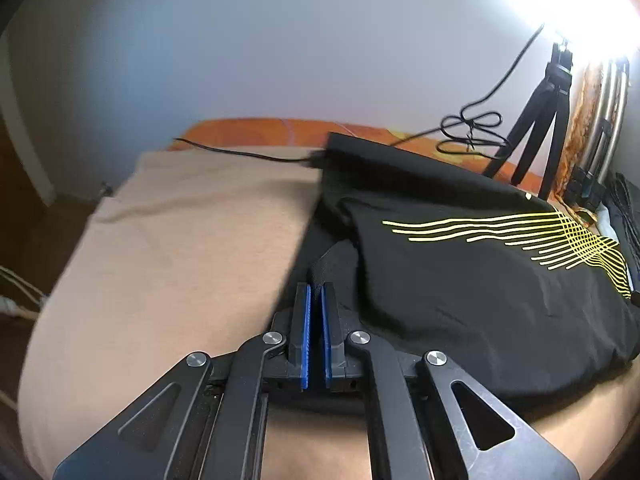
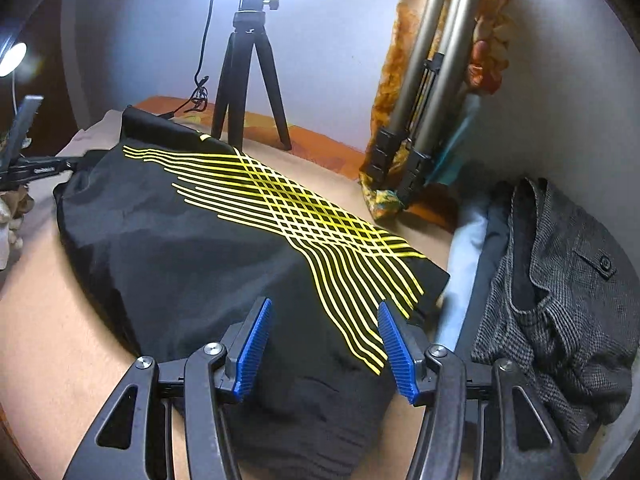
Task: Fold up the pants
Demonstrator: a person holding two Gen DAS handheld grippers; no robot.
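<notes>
Left wrist view: the left gripper (image 1: 316, 292) has its blue pads (image 1: 306, 332) pressed nearly together, pinching a ribbed black band, apparently the waistband, of the black pants (image 1: 460, 288). The pants spread from the gripper toward 2 o'clock across the beige bed cover (image 1: 180, 248), with a yellow line print (image 1: 540, 240) at 3 o'clock. A black cable (image 1: 240, 154) runs along the far edge at 11 o'clock, and a small black tripod (image 1: 536, 120) stands at 2 o'clock against the pale wall (image 1: 280, 40).

Right wrist view: the right gripper (image 2: 325, 308) is spread wide, its blue pads (image 2: 256, 344) hovering over the near end of the pants (image 2: 180, 260), touching nothing that can be seen. The yellow print (image 2: 304, 216) crosses the cloth from 10 o'clock to 4 o'clock. The small tripod (image 2: 248, 80) stands at 12 o'clock; a folded silver tripod (image 2: 436, 72) leans at 1 o'clock. A grey tweed jacket (image 2: 568, 300) lies at 3 o'clock, just beside the pants. The left gripper (image 2: 36, 168) shows at 9 o'clock at the pants' far edge.
</notes>
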